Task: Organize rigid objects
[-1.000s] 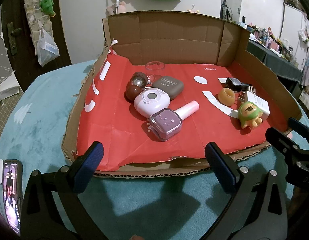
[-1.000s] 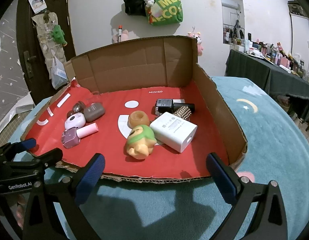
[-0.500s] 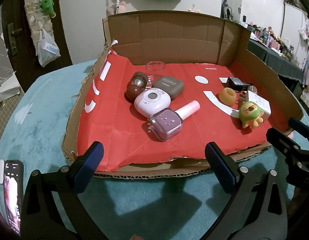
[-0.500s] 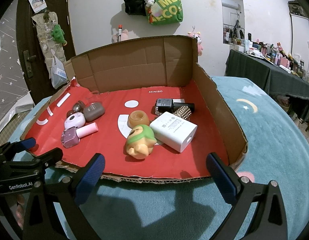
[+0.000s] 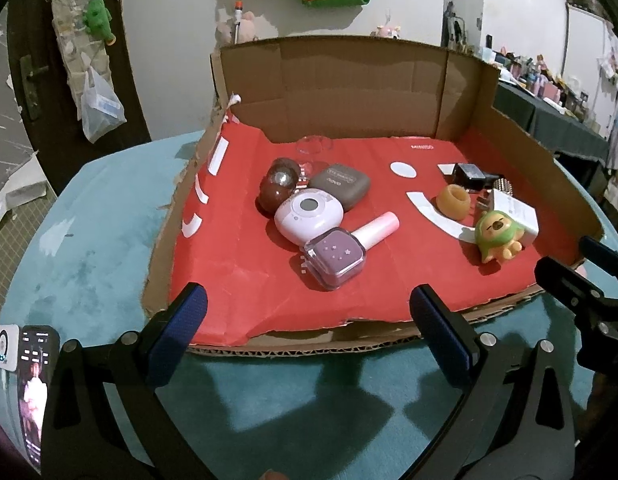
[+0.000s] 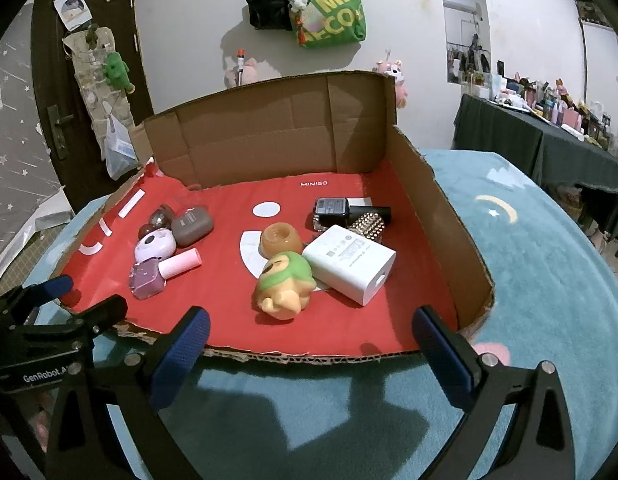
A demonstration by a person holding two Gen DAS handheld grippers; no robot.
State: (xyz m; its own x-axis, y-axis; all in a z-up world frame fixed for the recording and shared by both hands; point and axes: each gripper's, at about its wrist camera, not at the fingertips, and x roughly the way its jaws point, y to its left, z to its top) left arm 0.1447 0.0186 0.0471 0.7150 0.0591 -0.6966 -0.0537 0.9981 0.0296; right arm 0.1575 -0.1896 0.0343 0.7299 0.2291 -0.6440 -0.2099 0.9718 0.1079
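A cardboard tray (image 5: 349,84) with a red liner (image 6: 369,320) holds two clusters. On the left lie a purple nail polish bottle (image 5: 337,254), a round lilac case (image 5: 308,215), a brown case (image 5: 341,184) and a dark shiny ball (image 5: 280,178). On the right sit a green-hooded figurine (image 6: 285,286), a white charger block (image 6: 349,262), an amber ring holder (image 6: 280,239) and a black bottle (image 6: 337,208). My left gripper (image 5: 309,314) hangs open before the tray's front edge, nothing between its fingers. My right gripper (image 6: 311,342) is open too, empty, in front of the figurine.
The tray rests on a round teal-covered table (image 6: 549,264). A phone (image 5: 33,384) lies at the table's near left edge. A clear glass lid (image 5: 313,145) sits at the tray's back. A dark cluttered table (image 6: 549,136) stands at the far right.
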